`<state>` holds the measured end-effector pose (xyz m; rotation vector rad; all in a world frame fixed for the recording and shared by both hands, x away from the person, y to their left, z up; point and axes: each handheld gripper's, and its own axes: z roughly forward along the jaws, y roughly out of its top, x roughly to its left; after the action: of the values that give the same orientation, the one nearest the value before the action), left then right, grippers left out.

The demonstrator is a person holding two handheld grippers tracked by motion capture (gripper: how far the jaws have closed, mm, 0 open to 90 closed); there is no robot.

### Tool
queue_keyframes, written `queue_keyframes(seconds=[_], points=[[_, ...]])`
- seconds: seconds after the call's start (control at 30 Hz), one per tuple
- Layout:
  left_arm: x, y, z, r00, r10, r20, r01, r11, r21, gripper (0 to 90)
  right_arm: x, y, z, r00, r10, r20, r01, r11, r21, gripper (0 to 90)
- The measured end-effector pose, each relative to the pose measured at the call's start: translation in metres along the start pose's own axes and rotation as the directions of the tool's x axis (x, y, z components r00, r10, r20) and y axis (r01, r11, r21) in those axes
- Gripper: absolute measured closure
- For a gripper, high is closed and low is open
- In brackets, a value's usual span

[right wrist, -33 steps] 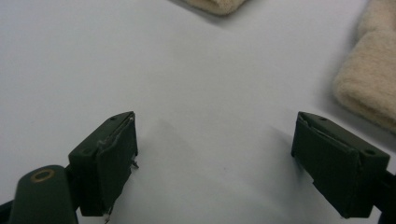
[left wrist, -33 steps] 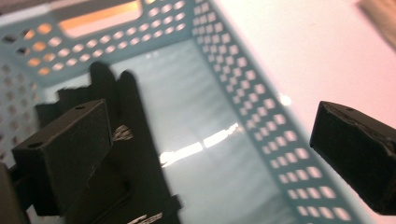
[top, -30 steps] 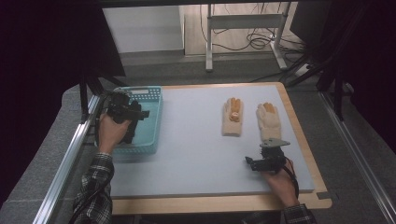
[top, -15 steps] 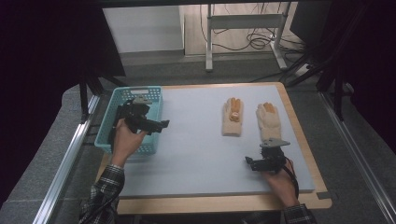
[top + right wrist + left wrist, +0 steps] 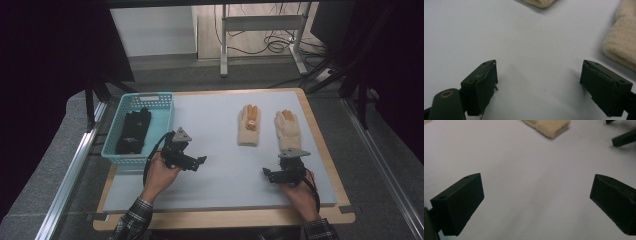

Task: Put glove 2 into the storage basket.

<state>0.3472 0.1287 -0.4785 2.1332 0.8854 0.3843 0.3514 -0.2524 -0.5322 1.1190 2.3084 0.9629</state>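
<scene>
Jaws on both grippers stand spread wide and hold nothing; in each gripper view, bare mat shows between the two black blocks.

1. Left gripper [image 5: 195,162]: positioned off the basket's right edge, over the mat, with its jaws pointing toward 3 o'clock. In the left gripper view [image 5: 536,205], a cream cuff [image 5: 549,126] lies at 12 o'clock, well apart from the jaws.

2. Right gripper [image 5: 270,175]: positioned near the front of the mat, toward its right side. In the right gripper view [image 5: 539,85], the cuff of the right cream glove [image 5: 621,45] lies near, at about 2 o'clock from the jaws.

3. Work items: the left cream glove [image 5: 249,125] and the right cream glove [image 5: 287,130] lie flat and side by side, apart from each other. Each long axis runs from 6 to 12 o'clock, with the cuff toward the person and the orange fingertips away. The right glove's cuff is just beyond the right gripper, at 12 to 1 o'clock; the right hand is therefore judged the nearer one for the next pick. The left gripper has a longer reach toward 1 to 2 o'clock to meet the left glove.

4. Basket [image 5: 165,97]: turquoise, at the mat's left edge; a black glove [image 5: 134,131] lies inside it.

5. Surface: a pale grey mat [image 5: 215,150] on a wooden board.

6. Room: a metal-legged stand and loose cables on the floor beyond the table, at 12 o'clock.
</scene>
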Motion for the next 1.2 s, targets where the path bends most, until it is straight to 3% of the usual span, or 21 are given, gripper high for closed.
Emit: queue_keyframes(seconds=[0.23, 0.43, 0.57, 0.7, 0.8, 1.2], points=[[-0.016, -0.023, 0.014, 0.9997, -0.011, 0.021, 0.011, 0.9998, 0.016, 0.0, 0.000, 0.000, 0.000, 1.0000, 0.002, -0.002, -0.002, 1.000, 0.000, 14.2], [-0.017, -0.050, 0.020, 0.9990, -0.042, -0.013, 0.043, 0.9982, 0.041, 0.0, 0.000, 0.000, 0.000, 1.0000, 0.001, -0.001, -0.001, 1.000, 0.000, 14.2], [-0.018, -0.069, 0.025, 0.9966, -0.051, -0.065, 0.057, 0.9949, 0.084, 0.0, 0.000, 0.000, 0.000, 1.0000, -0.001, -0.002, 0.001, 1.000, 0.001, 14.1], [-0.021, -0.071, 0.024, 0.9941, -0.056, -0.093, 0.064, 0.9944, 0.084, 0.5, 0.000, 0.000, 0.000, 1.0000, -0.002, -0.001, 0.002, 1.000, 0.002, 13.6], [-0.018, -0.072, 0.025, 0.9933, -0.089, -0.073, 0.096, 0.9911, 0.092, 0.5, 0.000, 0.000, 0.000, 1.0000, -0.003, -0.002, 0.003, 1.000, 0.003, 13.6], [-0.018, -0.072, 0.026, 0.9932, -0.090, -0.073, 0.097, 0.9912, 0.090, 0.2, 0.000, 0.001, 0.000, 0.9999, -0.001, -0.014, 0.001, 1.000, 0.004, 14.1]])
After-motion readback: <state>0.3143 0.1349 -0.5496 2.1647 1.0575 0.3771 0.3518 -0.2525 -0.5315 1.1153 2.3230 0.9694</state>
